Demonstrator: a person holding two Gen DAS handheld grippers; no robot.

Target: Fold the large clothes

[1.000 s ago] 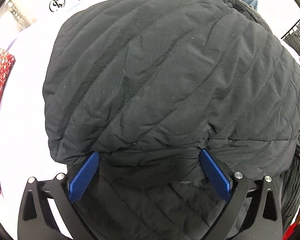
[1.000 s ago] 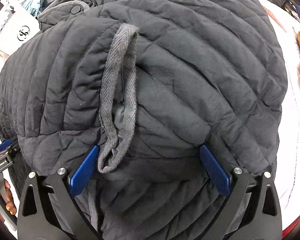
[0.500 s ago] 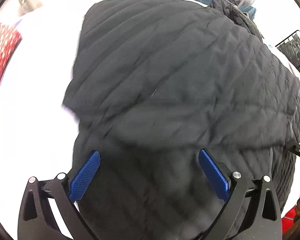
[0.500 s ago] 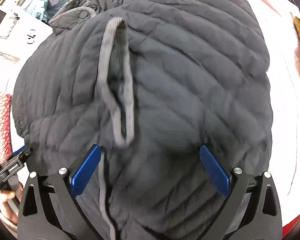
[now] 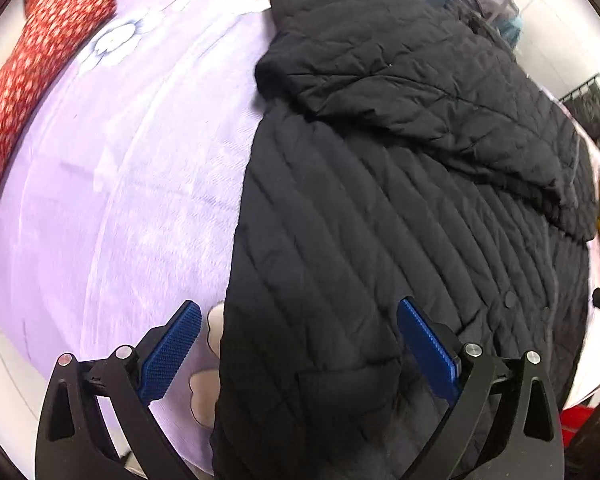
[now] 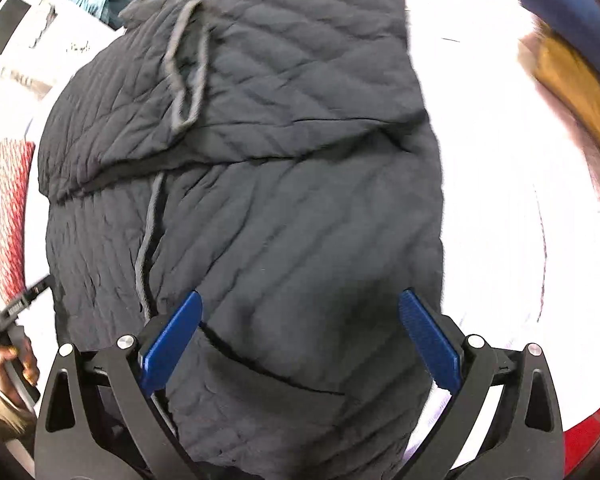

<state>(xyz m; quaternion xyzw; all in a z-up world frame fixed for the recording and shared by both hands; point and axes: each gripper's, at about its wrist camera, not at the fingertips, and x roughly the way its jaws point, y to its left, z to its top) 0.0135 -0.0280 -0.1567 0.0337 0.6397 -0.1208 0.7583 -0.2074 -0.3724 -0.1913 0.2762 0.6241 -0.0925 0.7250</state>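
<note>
Black quilted jacket (image 5: 380, 208), top folded over

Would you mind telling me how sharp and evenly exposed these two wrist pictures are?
Left wrist view: the black quilted jacket is fairly sharp, the purple bedspread well exposed, the red patterned cloth smeared near the bulged rim. Right wrist view: the bedspread is blown out white, the right edge streaked with motion blur, and the jacket softer.
</note>
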